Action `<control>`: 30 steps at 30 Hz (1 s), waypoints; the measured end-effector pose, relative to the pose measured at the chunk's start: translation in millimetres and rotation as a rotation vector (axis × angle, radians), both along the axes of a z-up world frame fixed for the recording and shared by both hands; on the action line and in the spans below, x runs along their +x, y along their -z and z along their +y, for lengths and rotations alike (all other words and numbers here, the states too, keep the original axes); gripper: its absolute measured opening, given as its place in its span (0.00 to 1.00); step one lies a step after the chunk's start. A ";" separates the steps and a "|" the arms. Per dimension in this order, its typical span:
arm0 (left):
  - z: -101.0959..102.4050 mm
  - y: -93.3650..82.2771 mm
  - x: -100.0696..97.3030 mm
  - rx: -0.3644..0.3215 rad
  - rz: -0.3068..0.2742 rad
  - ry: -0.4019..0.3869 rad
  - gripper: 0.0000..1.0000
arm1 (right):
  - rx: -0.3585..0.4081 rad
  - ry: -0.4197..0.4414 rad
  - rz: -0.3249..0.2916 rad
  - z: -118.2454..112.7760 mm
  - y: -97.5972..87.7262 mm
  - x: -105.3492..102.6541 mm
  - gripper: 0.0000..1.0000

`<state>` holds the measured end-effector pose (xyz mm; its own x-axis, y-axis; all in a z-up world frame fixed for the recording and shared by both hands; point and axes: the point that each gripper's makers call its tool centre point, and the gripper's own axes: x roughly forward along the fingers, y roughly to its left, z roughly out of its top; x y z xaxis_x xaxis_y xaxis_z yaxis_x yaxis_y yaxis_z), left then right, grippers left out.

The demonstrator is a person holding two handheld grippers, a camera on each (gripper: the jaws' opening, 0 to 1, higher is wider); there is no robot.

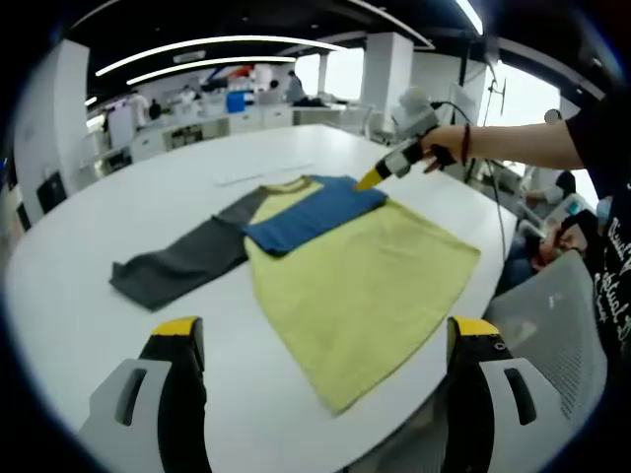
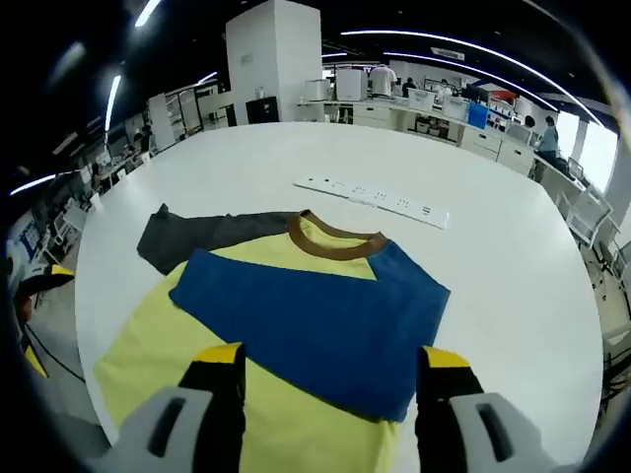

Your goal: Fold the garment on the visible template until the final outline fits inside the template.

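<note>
In the left gripper view the grey sleeve [image 1: 182, 264] lies at centre left of the round white table [image 1: 89, 325], stretched out flat. To its right sits the yellow shirt [image 1: 360, 291], with the blue sleeve [image 1: 311, 212] already folded across the chest. The left gripper [image 1: 320, 340] hangs at the bottom of the frame, jaws spread and empty. At upper right, the right gripper [image 1: 380, 172] meets the blue fold at the shoulder; in its own view its jaws stand apart over the blue cloth, gripping nothing that I can see.

The grey sleeve probably goes next: pinch its cuff, carry it across the chest, lay it smooth, keep the hem square. I cannot make out a template outline.

A white strip [image 2: 373, 200] lies beyond the brown collar [image 2: 335, 241]. Behind is an open office with desks and ceiling lights.
</note>
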<state>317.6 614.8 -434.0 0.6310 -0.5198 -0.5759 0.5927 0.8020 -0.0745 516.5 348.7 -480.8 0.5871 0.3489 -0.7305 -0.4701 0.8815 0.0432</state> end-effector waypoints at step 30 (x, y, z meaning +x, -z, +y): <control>2.2 -2.0 3.2 -0.028 0.003 -0.031 0.99 | 0.037 0.237 0.066 -62.5 52.5 -11.7 0.16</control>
<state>320.8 617.0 -431.9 0.6451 -0.5162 -0.5634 0.5677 0.8173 -0.0988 504.8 286.2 -533.3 0.6071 0.2340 -0.7594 -0.2451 0.9642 0.1012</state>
